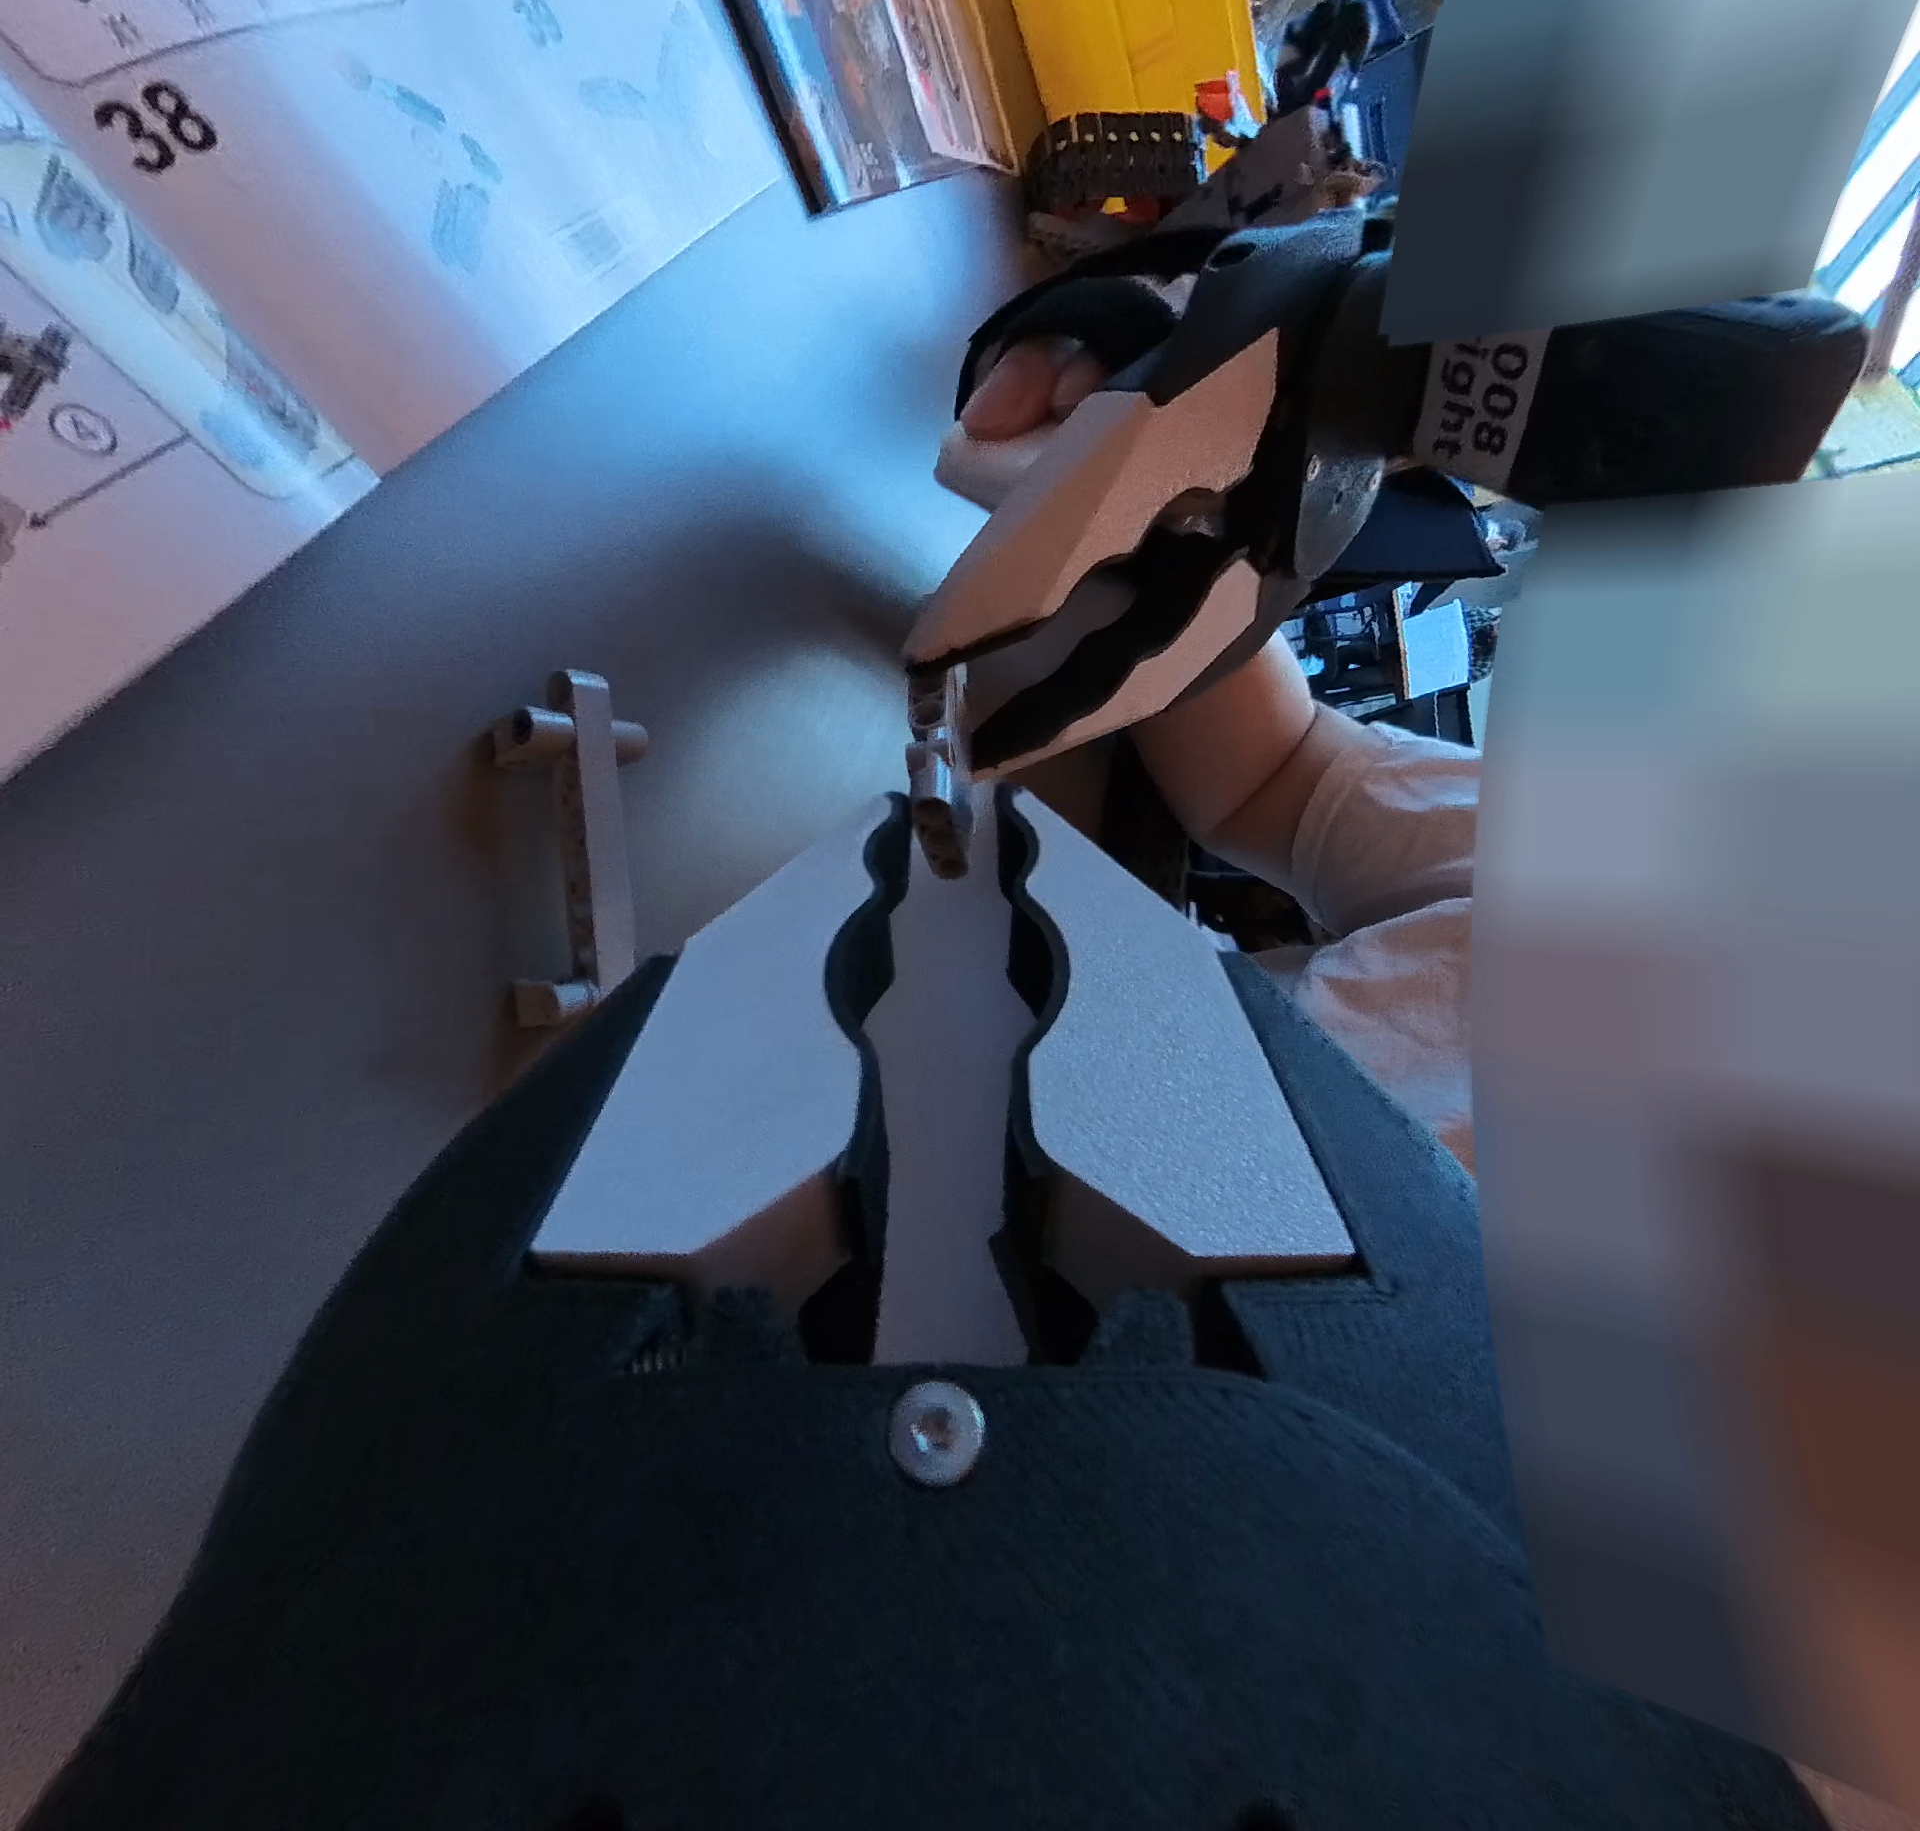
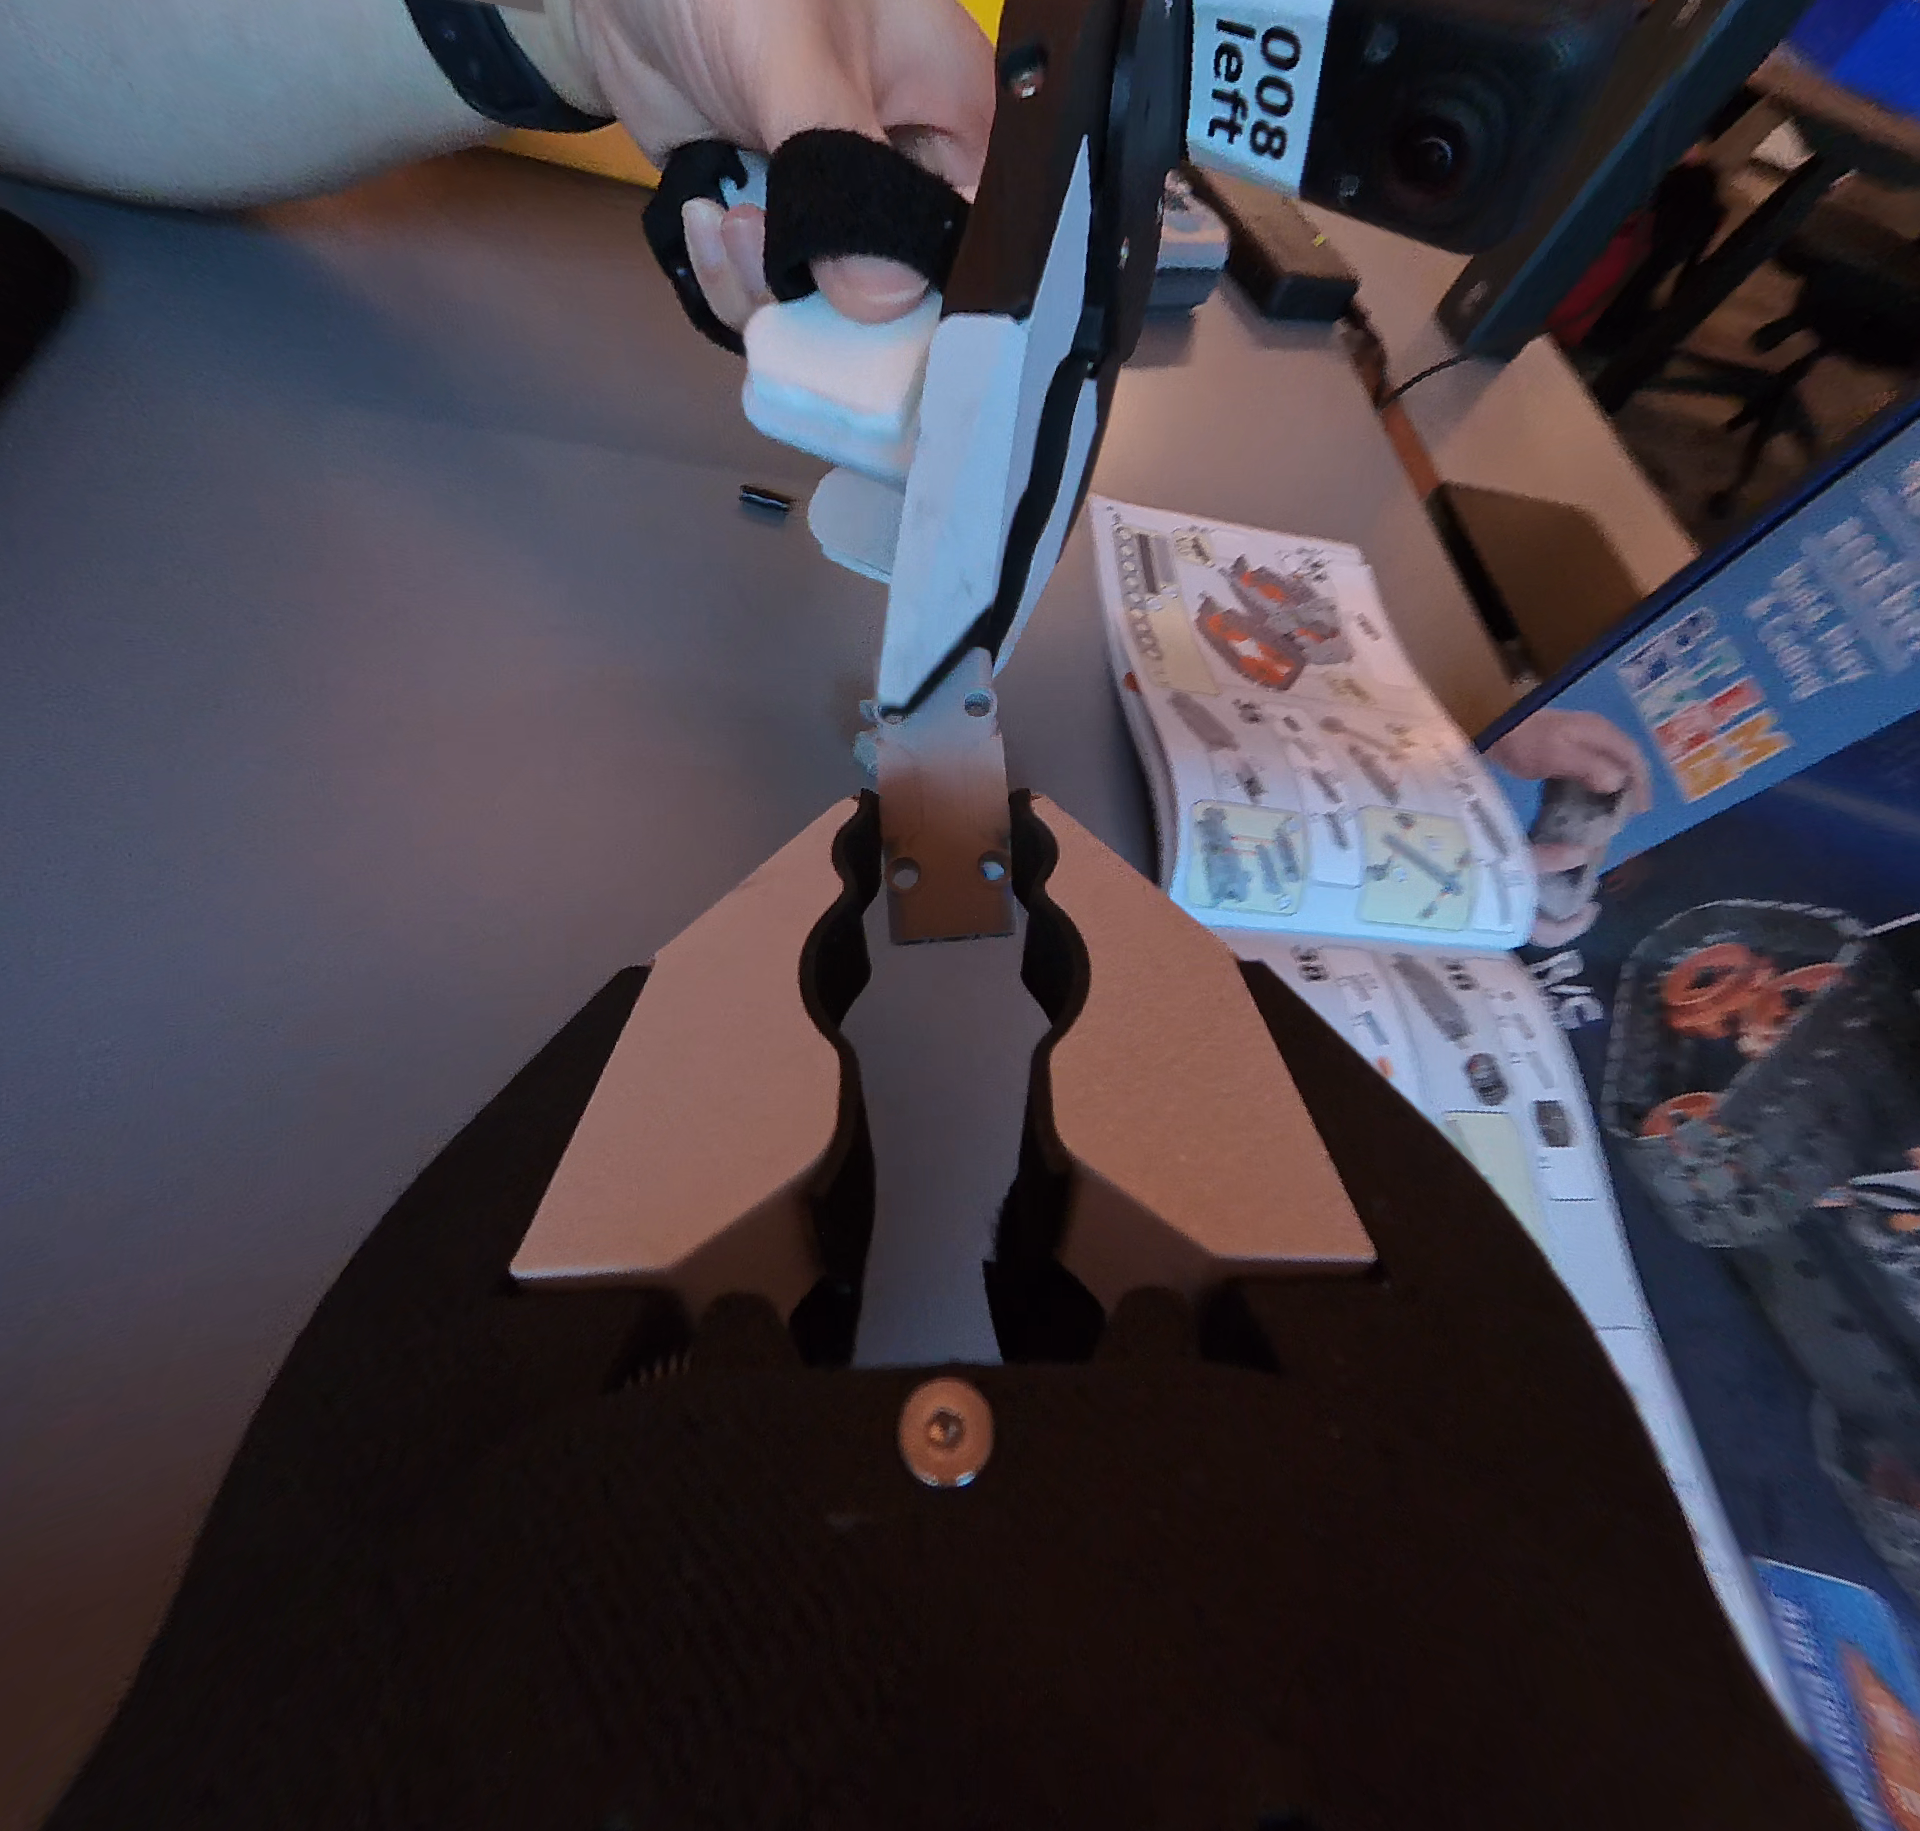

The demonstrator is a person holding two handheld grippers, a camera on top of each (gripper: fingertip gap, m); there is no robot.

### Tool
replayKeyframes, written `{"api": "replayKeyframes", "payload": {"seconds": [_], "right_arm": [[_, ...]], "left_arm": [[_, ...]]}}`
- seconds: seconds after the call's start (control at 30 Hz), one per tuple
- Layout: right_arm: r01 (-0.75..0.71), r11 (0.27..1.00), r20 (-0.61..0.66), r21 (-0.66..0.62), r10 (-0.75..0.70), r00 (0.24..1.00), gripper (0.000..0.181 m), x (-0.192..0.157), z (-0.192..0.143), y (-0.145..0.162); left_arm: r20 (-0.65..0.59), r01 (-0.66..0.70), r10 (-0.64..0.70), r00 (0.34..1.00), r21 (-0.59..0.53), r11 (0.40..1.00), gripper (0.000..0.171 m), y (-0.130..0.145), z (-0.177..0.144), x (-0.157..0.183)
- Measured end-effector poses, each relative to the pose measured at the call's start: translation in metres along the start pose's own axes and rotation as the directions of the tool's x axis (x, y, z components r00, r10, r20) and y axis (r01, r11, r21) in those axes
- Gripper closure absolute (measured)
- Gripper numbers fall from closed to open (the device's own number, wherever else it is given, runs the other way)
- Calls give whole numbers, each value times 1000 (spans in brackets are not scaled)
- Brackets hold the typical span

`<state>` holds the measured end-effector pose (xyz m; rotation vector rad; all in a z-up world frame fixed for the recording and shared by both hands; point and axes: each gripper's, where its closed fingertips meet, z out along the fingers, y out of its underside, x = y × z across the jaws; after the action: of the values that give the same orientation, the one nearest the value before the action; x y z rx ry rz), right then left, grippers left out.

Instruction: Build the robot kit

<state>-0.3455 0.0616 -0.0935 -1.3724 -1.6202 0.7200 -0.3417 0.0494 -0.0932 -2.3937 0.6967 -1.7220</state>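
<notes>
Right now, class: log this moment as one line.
left tool: shut on grey part | right tool: shut on grey part | table: second grey part

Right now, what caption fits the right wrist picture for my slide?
Two tools pinch one grey piece above the table, beside a booklet.

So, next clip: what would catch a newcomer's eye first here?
Mid-frame, the left gripper and the right gripper meet tip to tip, both sets of jaws closed on one small grey building-toy piece held above the grey table. A similar grey assembly lies on the table beside the left gripper. An open instruction booklet lies on the far side of the right gripper.
</notes>
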Motion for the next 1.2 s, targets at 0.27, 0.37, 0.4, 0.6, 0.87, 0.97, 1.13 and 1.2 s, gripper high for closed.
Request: {"api": "replayKeyframes", "payload": {"seconds": [0.27,0.37,0.4,0.6,0.87,0.97,1.13,1.2], "right_arm": [[164,986,-143,-14,-164,976,156,10,-6,-13],[24,999,-45,-44,-26,999,135,7,-11,-4],[-13,999,-53,-43,11,999,132,11,-16,-2],[-398,905,74,149,391,918,126,27,-35,-8],[-116,993,135,35,110,985,118,-11,-32,3],[-235,972,323,4,221,920,119,-36,-35,5],[-359,933,464,-18,326,824,153,-48,-45,8],[-370,929,471,-30,340,814,151,-48,-46,10]], "left_arm": [[178,-336,334,926,-17,942,166,-11,-4,4],[411,-663,676,611,-201,721,166,-19,-10,0],[475,-756,790,387,-327,567,166,-22,-13,-2],[418,-676,745,-519,-734,-59,166,-36,-14,6],[218,-618,764,-607,-734,-281,166,-7,19,10],[135,-567,736,-664,-733,-376,166,4,35,15],[107,-579,739,-665,-699,-420,166,14,48,22],[109,-586,740,-664,-691,-423,166,16,50,24]]}}
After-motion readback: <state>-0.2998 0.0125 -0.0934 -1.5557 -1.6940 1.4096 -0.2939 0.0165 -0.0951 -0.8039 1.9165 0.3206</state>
